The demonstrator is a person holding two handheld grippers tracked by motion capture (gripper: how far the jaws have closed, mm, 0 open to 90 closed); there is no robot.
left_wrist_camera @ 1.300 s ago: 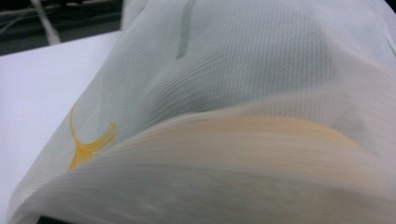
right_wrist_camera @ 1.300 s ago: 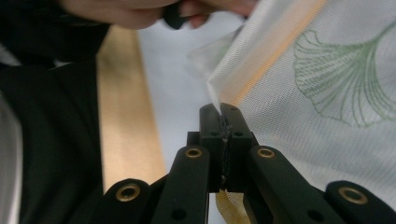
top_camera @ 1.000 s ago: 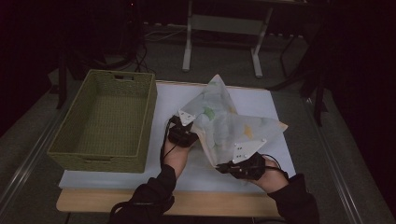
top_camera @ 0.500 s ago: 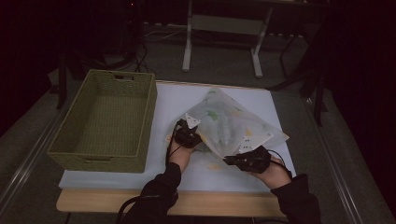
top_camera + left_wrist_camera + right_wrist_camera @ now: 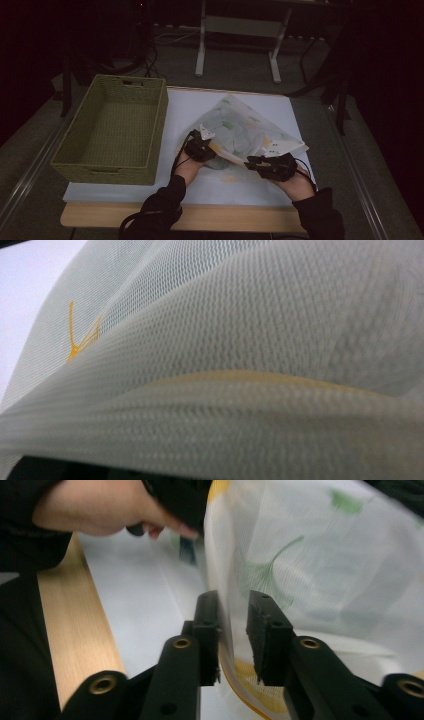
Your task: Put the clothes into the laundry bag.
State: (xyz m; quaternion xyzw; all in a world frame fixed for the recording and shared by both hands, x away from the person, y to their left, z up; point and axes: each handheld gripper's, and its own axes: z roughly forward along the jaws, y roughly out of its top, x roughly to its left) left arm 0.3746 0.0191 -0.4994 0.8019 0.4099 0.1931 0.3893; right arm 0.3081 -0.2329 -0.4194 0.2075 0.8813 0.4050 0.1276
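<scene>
Right gripper view: black jaws of the right gripper (image 5: 232, 625) parted by a narrow gap, the yellow-trimmed edge of a sheer cloth (image 5: 320, 565) running between them, not clamped as far as can be seen. In the left gripper view, mesh pressed close against the lens; whether the left gripper (image 5: 200, 147) is open or closed cannot be told. High view: both grippers at the cloth's (image 5: 240, 130) near edge, the right gripper (image 5: 272, 165) at the right end, the cloth spread on the white table (image 5: 185, 107) with one flap folded over. Beside it to the left, a green woven basket (image 5: 115, 130), nothing inside. Judged partway: a fold apparently made, more folding and the basket seemingly to come.
</scene>
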